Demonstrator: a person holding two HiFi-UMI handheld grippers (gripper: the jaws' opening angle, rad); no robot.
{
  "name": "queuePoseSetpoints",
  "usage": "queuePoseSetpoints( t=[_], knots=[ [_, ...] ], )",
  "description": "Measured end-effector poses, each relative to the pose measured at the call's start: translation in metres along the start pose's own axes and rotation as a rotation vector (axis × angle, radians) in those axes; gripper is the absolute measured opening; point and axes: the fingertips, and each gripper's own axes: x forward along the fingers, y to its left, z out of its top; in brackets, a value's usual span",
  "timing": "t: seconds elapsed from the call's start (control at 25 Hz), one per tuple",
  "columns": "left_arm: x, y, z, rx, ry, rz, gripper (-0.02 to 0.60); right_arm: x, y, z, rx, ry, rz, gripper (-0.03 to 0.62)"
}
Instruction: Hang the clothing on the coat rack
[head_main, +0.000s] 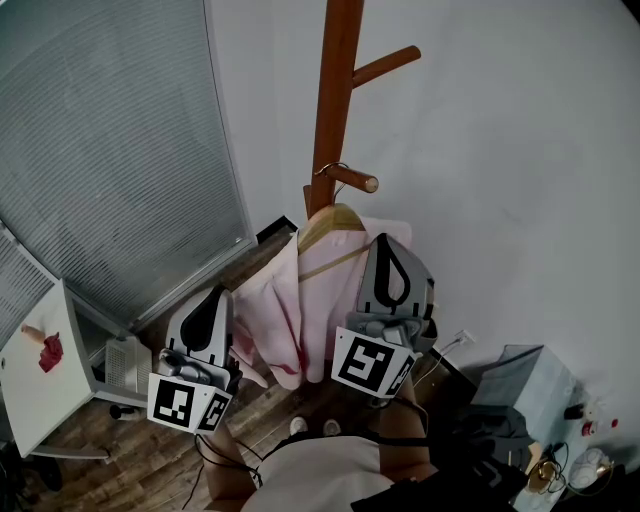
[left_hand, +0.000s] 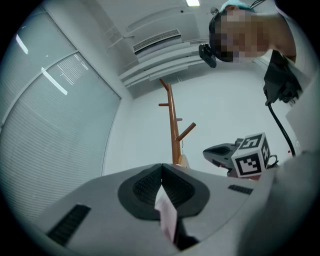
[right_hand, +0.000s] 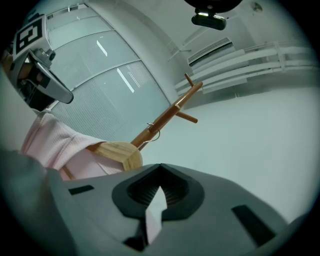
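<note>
Pink garment (head_main: 290, 310) hangs on a wooden hanger (head_main: 335, 218) hooked over a coat rack (head_main: 335, 80) peg. Left gripper (head_main: 218, 300) and right gripper (head_main: 385, 245) are each clamped on its fabric.

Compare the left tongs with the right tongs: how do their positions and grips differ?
The left tongs pinch the pink garment on its side toward the window blind; the right tongs pinch its other side, beside the wooden hanger. In the head view the left tongs sit lower and farther from the coat rack than the right tongs. Both are shut on that garment.
</note>
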Motion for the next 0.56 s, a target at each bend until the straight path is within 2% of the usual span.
queuePoseSetpoints(
  t=[0.56],
  knots=[
    [0.009,0.0001,0.0025,0.008,-0.011,-0.024,0.015,0.0079,-0.0014,-0.0017,-0.017,0.004,-0.007,0.018]
  ],
)
